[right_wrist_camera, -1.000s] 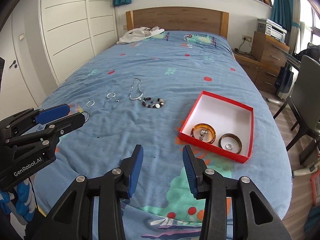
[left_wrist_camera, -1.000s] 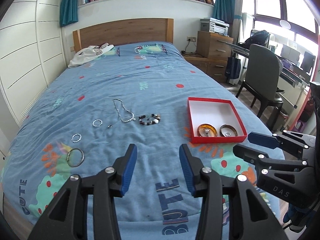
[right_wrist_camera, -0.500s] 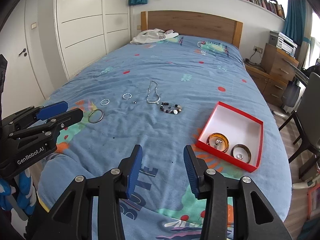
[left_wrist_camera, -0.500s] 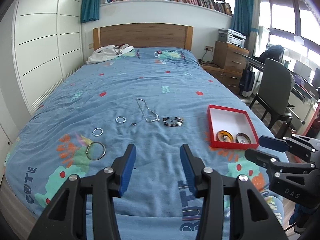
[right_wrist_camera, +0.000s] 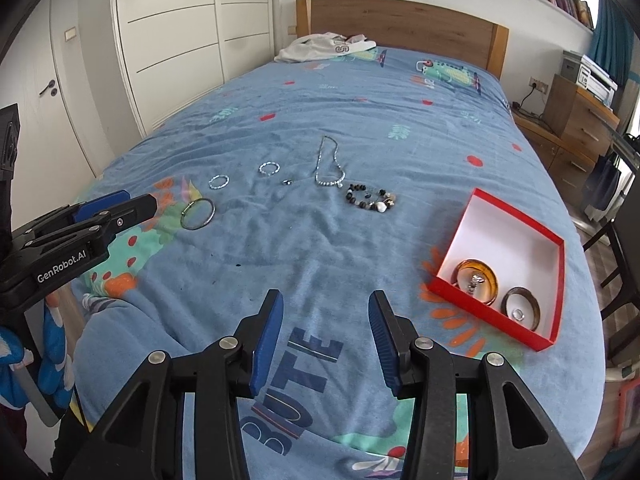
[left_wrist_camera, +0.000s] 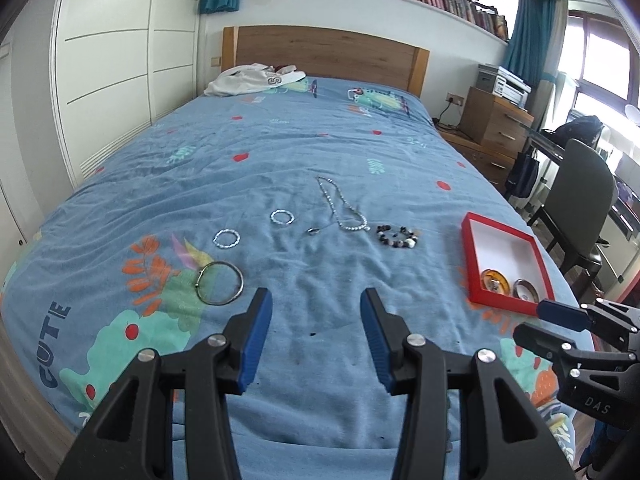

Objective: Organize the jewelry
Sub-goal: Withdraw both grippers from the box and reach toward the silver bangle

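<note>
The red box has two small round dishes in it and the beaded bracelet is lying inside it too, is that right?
Not quite. The red box does hold two small round dishes, but the beaded bracelet lies outside it on the bedspread, as the right wrist view shows.

You have a matt, creased cloth bedspread (left_wrist_camera: pixel 304 152), a shiny metal bangle (left_wrist_camera: pixel 219 283), a glossy red cardboard box (right_wrist_camera: pixel 558 288) with a white matt interior, and a wooden headboard (left_wrist_camera: pixel 324 56).

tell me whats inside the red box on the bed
The red box holds two round dishes at its near end: an amber dish with a small metal piece, and a darker dish with a ring. The rest is bare white floor; under the dishes is hidden.
</note>
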`<state>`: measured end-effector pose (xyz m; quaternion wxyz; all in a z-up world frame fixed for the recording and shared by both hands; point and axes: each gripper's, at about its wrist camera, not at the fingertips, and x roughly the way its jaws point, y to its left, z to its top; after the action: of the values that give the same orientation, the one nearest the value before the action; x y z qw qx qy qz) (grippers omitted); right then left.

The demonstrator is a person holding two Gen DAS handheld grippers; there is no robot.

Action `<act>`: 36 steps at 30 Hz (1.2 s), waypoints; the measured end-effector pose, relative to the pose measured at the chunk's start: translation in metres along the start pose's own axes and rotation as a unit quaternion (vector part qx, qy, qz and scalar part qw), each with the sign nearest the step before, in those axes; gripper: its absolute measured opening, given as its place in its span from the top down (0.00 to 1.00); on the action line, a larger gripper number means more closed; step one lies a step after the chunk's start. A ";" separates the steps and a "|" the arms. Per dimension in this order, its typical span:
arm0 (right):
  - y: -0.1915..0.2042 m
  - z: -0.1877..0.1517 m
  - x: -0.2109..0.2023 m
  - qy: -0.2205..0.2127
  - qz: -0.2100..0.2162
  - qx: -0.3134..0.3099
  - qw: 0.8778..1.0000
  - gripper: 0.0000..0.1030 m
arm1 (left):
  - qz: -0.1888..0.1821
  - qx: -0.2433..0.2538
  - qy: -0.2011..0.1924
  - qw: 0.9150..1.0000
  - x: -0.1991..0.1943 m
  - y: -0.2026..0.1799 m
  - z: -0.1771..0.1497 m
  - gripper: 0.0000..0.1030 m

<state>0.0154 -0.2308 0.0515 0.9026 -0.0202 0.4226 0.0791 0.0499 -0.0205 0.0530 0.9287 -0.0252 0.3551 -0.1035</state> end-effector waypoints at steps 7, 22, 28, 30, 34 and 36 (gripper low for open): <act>0.008 0.004 0.023 0.020 0.005 -0.006 1.000 0.57 | 0.014 -0.018 0.023 0.999 0.028 0.030 -0.011 0.57; 0.000 0.009 0.076 0.059 0.018 0.010 0.998 0.56 | 0.039 -0.062 0.074 0.995 0.070 0.104 -0.031 0.57; -0.011 0.008 0.096 0.071 0.020 0.025 0.997 0.56 | 0.045 -0.083 0.095 0.991 0.084 0.128 -0.040 0.57; -0.014 0.008 0.102 0.074 0.021 0.029 0.997 0.56 | 0.044 -0.094 0.100 0.990 0.087 0.135 -0.042 0.57; -0.019 0.008 0.114 0.081 0.025 0.036 0.996 0.56 | 0.046 -0.105 0.107 0.988 0.093 0.143 -0.042 0.57; -0.021 0.008 0.120 0.085 0.027 0.038 0.995 0.56 | 0.047 -0.107 0.111 0.987 0.097 0.144 -0.042 0.57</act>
<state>0.1008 -0.2352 -0.0358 0.8613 0.0190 0.5005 0.0852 0.1176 0.1014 -0.0590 0.8793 -0.0963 0.4658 -0.0232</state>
